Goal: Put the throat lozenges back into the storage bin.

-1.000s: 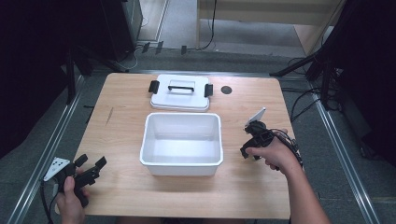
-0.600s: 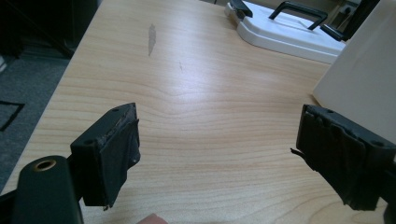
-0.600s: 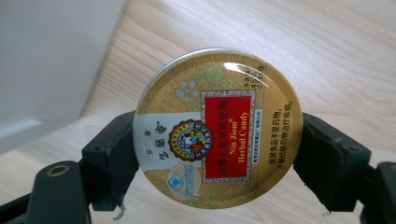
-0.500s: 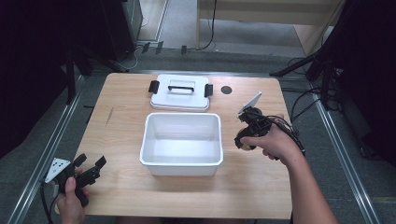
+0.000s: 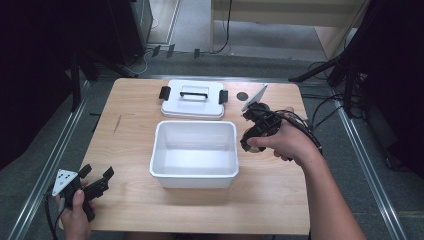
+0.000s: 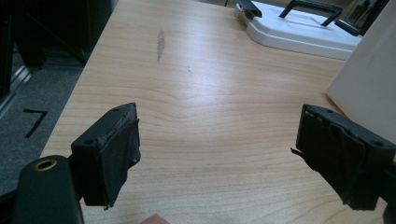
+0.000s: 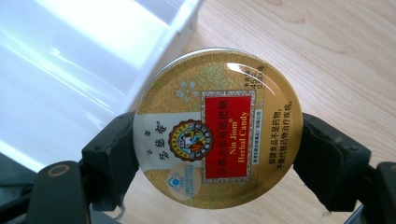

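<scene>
A round gold candy tin [image 7: 217, 127] with a red label sits between the jaws of my right gripper [image 7: 215, 158], which is shut on its rim. In the high view that gripper [image 5: 251, 142] hangs just beyond the right wall of the open white plastic box [image 5: 194, 153], with the tin [image 5: 256, 148] barely showing under the hand. The box's white lid [image 5: 193, 99] with a black handle lies flat behind the box. My left gripper [image 5: 95, 181] stays open near the table's front left corner, nothing between its jaws [image 6: 215, 158].
The wooden table [image 5: 130, 115] has bare wood left of the box and in front of it. A small dark round hole [image 5: 242, 95] sits right of the lid. Cables trail off the right edge near black stands on the floor.
My right gripper has carried the tin leftwards and away from the person, from the table's right side up to the box's right wall. The left gripper has stayed still.
</scene>
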`<state>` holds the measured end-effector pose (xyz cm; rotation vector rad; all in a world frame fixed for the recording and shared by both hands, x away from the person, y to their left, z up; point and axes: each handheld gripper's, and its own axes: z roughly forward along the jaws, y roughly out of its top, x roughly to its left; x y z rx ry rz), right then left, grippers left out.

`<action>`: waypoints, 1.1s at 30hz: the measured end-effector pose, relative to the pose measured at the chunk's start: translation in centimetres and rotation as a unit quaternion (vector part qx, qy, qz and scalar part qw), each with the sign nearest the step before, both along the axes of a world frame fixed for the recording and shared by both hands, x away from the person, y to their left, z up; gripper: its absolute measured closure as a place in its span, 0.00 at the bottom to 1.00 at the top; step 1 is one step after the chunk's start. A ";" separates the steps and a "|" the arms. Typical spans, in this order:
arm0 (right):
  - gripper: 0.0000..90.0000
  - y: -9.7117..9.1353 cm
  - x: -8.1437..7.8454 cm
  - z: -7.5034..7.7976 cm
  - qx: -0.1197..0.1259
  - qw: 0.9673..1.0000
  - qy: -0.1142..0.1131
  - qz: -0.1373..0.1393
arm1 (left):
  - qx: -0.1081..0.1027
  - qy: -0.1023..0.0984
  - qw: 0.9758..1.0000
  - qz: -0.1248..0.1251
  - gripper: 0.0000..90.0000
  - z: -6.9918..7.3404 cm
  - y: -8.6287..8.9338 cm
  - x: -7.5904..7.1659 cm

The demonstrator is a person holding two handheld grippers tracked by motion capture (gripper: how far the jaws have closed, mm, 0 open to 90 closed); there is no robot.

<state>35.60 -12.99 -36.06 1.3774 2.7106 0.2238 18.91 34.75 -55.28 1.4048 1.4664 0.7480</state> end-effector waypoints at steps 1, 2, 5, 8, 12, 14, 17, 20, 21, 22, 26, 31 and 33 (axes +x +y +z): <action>0.23 0.2 0.0 0.1 0.003 1.000 -0.001 0.002 | 0.001 0.000 1.000 0.000 0.16 0.0 0.0 0.0; 0.23 0.5 0.0 0.3 0.004 1.000 0.000 0.002 | 0.001 0.000 1.000 0.001 0.16 0.0 0.0 0.0; 0.23 1.2 -0.1 0.5 0.003 1.000 -0.001 0.012 | 0.003 0.000 1.000 0.001 0.16 0.0 0.0 0.0; 0.23 1.9 -0.2 0.8 0.002 1.000 -0.001 0.019 | 0.002 0.000 1.000 0.001 0.16 0.0 -0.1 0.0; 0.23 2.9 -0.2 1.1 0.007 0.999 -0.004 0.031 | 0.002 0.000 1.000 0.001 0.16 0.0 0.0 0.0; 0.23 3.4 -0.3 1.2 0.005 0.999 -0.004 0.036 | 0.001 0.001 1.000 0.001 0.16 0.0 0.0 0.0; 0.23 4.1 -0.4 1.2 0.005 0.999 -0.001 0.042 | 0.001 0.001 1.000 0.000 0.16 0.0 0.0 0.0; 0.23 4.8 -0.5 1.2 0.007 0.999 -0.002 0.051 | 0.001 0.002 1.000 -0.001 0.16 0.0 0.0 0.0; 0.23 5.0 -0.5 1.1 0.008 0.998 -0.002 0.054 | 0.001 0.002 1.000 0.000 0.16 0.0 0.0 0.0; 0.23 5.2 -0.5 1.1 0.009 0.998 -0.003 0.057 | 0.000 0.001 1.000 0.000 0.16 0.0 0.0 0.0; 0.23 6.1 -0.6 0.8 0.009 0.997 -0.004 0.072 | 0.000 0.001 1.000 0.000 0.16 0.0 0.0 0.0; 0.23 7.1 -0.9 0.3 0.005 0.994 -0.009 0.107 | -0.001 0.002 1.000 0.000 0.16 0.0 0.0 0.0; 0.23 7.3 -0.9 0.1 0.006 0.992 -0.013 0.125 | -0.002 0.002 1.000 0.000 0.16 0.0 0.0 0.0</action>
